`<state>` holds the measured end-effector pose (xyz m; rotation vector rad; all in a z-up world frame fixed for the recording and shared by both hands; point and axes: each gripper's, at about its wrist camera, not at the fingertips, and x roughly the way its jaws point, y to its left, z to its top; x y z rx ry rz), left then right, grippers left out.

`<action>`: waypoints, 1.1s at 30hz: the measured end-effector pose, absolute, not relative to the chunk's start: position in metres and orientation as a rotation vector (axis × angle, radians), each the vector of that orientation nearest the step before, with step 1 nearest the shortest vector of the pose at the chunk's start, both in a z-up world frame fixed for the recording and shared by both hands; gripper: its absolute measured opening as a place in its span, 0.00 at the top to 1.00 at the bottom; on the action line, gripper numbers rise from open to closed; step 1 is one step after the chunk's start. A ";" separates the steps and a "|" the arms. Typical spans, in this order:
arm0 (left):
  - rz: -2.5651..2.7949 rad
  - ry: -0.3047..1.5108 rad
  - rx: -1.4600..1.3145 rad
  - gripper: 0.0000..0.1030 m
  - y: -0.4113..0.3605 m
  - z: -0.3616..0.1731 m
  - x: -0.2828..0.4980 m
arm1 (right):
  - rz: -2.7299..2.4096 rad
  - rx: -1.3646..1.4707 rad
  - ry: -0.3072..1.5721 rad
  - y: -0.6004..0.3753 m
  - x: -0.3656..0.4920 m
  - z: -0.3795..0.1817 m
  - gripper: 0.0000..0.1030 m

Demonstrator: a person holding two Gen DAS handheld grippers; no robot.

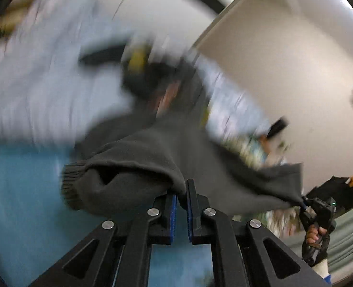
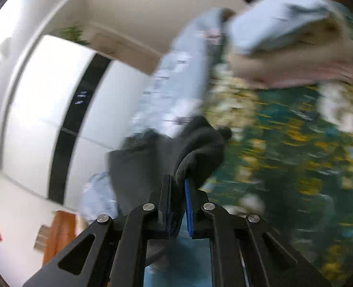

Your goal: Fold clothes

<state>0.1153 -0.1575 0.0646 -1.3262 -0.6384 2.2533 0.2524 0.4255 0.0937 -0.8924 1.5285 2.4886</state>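
Fabric of the dark grey knitted sweater (image 1: 152, 167) hangs stretched between both grippers, its long axis running toward four o'clock from the left gripper (image 1: 181, 191) to the right gripper (image 1: 304, 204). Each gripper's fingers are nearly closed, pinching an edge, its ribbed cuff (image 1: 68, 186) at nine o'clock; neither hand looks nearer.

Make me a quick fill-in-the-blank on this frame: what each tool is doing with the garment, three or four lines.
1. The left tool is shut on a dark ____ garment.
2. The right tool grips the ____ garment, so it hangs between both.
3. The garment end beside the left tool shows a ribbed ____.
4. In the left wrist view the right tool pinches a ____ of the fabric.

Missing words: grey; same; cuff; corner
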 end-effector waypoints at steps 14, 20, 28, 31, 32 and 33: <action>1.978 -0.940 -1.616 0.53 -0.174 -0.025 0.142 | 2.119 -1.102 1.589 0.451 0.314 -0.037 0.91; 2.056 -0.817 -1.658 0.43 -0.166 -0.028 0.161 | 2.165 -1.174 1.557 0.455 0.312 -0.040 0.88; 1.807 -1.424 -1.626 0.23 -0.194 -0.060 0.151 | 2.224 -1.175 1.513 0.457 0.321 -0.035 0.48; 1.729 -1.629 -1.649 0.22 -0.189 -0.081 0.146 | 2.198 -1.151 1.573 0.461 0.327 -0.045 0.41; 1.711 -1.681 -1.665 0.22 -0.187 -0.088 0.143 | 2.188 -1.143 1.593 0.462 0.328 -0.048 0.40; 1.705 -1.715 -1.658 0.22 -0.183 -0.091 0.140 | 2.179 -1.135 1.613 0.463 0.330 -0.052 0.39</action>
